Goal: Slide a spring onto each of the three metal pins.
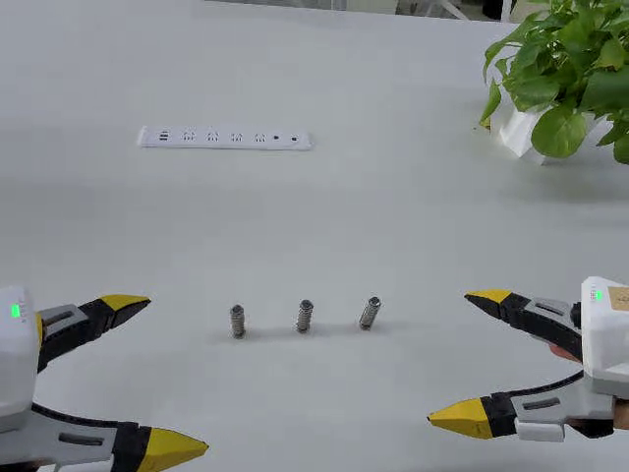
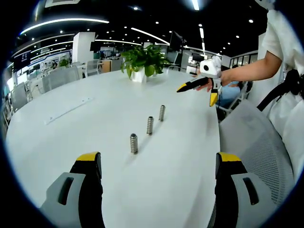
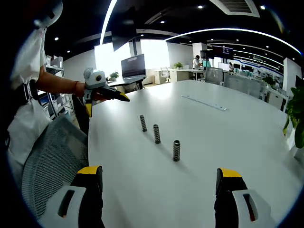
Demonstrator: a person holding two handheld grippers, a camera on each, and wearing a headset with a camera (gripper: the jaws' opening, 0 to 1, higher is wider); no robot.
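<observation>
Three metal pins stand in a row on the white table, each with a spring coiled around it: left pin, middle pin, right pin. The same row appears in the left gripper view, nearest pin first, and in the right gripper view, nearest pin first. My left gripper hovers open at the lower left, well clear of the pins. My right gripper is open at the lower right, also apart from them. Both hold nothing.
A white power strip lies at the back left of the table. A potted green plant stands at the back right. A grey mesh chair is beside the table edge, with a person's sleeve and arm above.
</observation>
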